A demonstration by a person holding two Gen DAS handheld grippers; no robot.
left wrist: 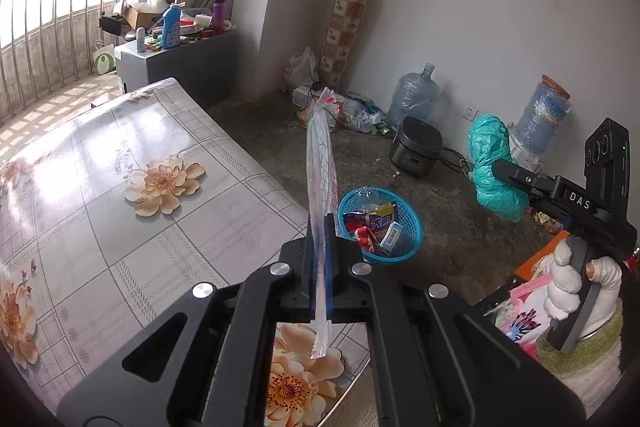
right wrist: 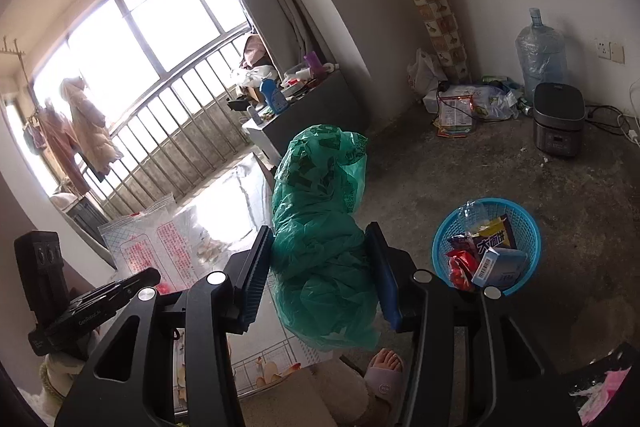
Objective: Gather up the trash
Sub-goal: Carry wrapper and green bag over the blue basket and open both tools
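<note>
left wrist | left claw [left wrist: 320, 267] pinches clear bag [left wrist: 320, 163] over floral table [left wrist: 120, 187] | right claw [right wrist: 320, 267] grips green bag [right wrist: 320, 227]

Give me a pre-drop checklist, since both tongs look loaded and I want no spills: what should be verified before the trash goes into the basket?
1. Left tongs clamped on the clear plastic bag: ok.
2. Right tongs gripping the green plastic bag: ok.
3. Blue basket upright on the floor: ok.
4. Room left in the basket: not ok, wrappers nearly fill it.
5. Green bag directly above the basket: not ok, it hangs to the left of it.
6. Clear bag empty: cannot tell.
</note>
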